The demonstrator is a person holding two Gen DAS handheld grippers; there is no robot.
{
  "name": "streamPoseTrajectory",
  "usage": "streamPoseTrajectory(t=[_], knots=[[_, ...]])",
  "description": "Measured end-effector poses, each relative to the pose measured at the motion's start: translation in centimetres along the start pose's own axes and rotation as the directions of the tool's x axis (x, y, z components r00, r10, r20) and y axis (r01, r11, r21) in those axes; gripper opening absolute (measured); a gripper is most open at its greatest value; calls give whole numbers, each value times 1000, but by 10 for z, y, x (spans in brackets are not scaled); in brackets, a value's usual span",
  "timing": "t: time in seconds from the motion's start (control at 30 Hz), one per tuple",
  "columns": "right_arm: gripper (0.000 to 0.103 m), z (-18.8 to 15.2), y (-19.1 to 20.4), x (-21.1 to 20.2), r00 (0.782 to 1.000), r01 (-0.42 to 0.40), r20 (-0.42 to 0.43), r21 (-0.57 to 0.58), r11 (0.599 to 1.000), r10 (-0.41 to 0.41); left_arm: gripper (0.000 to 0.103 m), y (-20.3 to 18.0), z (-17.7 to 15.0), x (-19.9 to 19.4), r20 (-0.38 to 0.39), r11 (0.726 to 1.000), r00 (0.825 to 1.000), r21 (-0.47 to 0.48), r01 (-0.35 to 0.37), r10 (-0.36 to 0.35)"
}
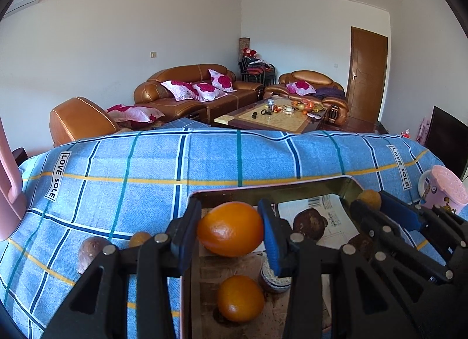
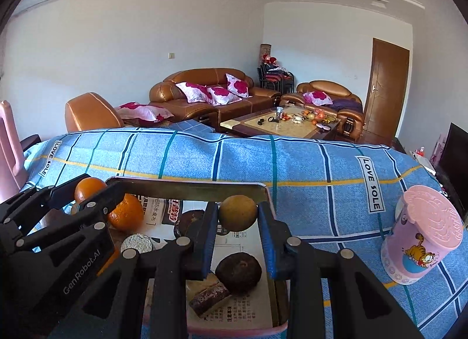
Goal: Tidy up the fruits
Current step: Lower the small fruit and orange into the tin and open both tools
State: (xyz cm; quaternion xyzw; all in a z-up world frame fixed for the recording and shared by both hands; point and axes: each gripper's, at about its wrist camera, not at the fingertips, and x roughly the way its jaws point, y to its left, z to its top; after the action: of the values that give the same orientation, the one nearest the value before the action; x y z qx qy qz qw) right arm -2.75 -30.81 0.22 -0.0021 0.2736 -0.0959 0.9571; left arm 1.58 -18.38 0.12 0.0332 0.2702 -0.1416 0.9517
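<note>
Left gripper (image 1: 231,230) clamps orange (image 1: 230,229), right gripper (image 2: 237,222) clamps brownish fruit (image 2: 237,212), both above tray (image 2: 187,189) holding another orange (image 1: 240,298), dark fruits (image 2: 238,271).

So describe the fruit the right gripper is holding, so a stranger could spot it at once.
Start at the blue checked cloth and find the metal tray lying on it. Above the tray's right part, the right gripper pinches a dull yellow-brown round fruit; the oranges are bright, and the fruit lying below it is dark brown.
</note>
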Motion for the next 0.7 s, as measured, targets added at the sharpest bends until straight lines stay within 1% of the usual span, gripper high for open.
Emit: streamPoseTrajectory(t=[0.2, 0.37, 0.4, 0.5, 0.63, 0.67, 0.7], knots=[[30, -1, 7, 11, 997, -58, -53, -28, 998, 57, 42, -1, -1, 1, -10, 1000, 1000, 3, -3, 3], [31, -3, 8, 10, 991, -121, -57, -31, 992, 119, 42, 1, -1, 2, -16, 1000, 1000, -5, -3, 3], [31, -4, 9, 10, 991, -121, -57, -31, 992, 119, 42, 1, -1, 2, -17, 1000, 1000, -7, -1, 0], [35, -5, 7, 5, 991, -128, -34, -21, 991, 128, 42, 2, -1, 2, -18, 1000, 1000, -12, -1, 0], [50, -7, -2, -6, 990, -138, 25, 23, 990, 138, 43, 4, -2, 2, -22, 1000, 1000, -17, -1, 1], [54, -7, -4, -9, 990, -134, 44, 37, 990, 132, 43, 3, -2, 2, -22, 1000, 1000, -15, -2, 2], [56, -7, -7, -13, 991, -123, 64, 51, 991, 120, 43, 2, -2, 0, -15, 1000, 1000, -11, -5, 5]])
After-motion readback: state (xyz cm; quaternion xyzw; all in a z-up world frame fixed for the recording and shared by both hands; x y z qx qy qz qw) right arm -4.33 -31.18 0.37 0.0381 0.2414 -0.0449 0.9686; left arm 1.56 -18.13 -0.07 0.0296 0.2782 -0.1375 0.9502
